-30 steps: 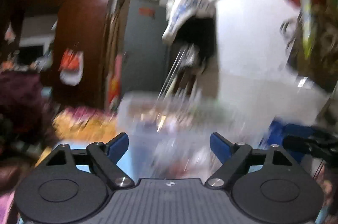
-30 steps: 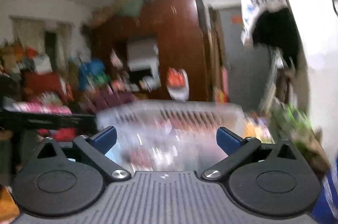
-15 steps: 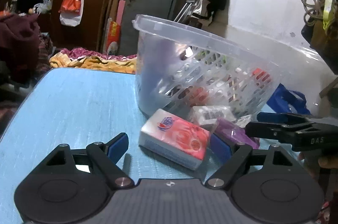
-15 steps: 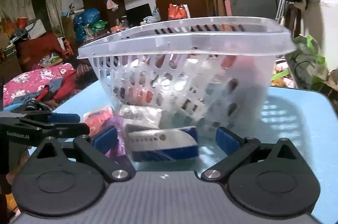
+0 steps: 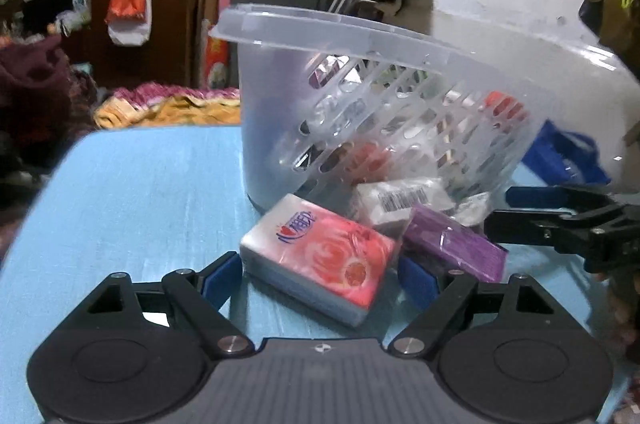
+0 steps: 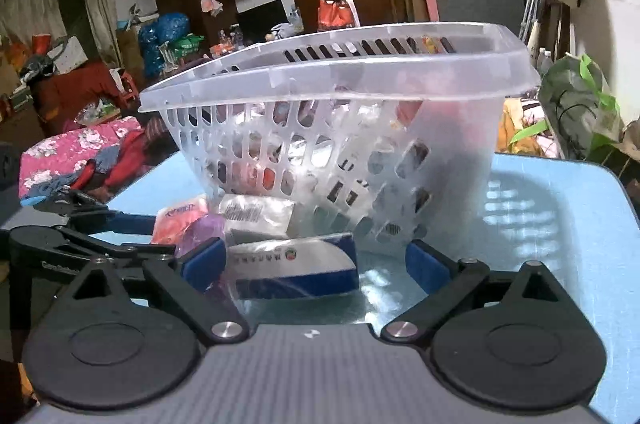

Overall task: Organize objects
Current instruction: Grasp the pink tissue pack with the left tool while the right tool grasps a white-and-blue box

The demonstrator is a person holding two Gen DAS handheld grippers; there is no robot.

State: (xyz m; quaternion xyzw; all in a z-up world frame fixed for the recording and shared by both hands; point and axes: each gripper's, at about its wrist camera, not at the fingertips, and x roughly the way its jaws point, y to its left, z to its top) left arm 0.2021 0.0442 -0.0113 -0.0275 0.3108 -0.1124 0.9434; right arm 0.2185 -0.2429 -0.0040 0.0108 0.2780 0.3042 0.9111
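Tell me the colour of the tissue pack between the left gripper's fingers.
Pink tissue pack with a rose print; clearest in the left wrist view.

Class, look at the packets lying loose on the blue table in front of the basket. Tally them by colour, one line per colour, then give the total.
Pink tissue pack: 1
Purple packet: 1
White packet with a barcode: 1
Blue and white packet: 1
Total: 4
Things inside the basket are not counted; they are too hidden to tell apart.
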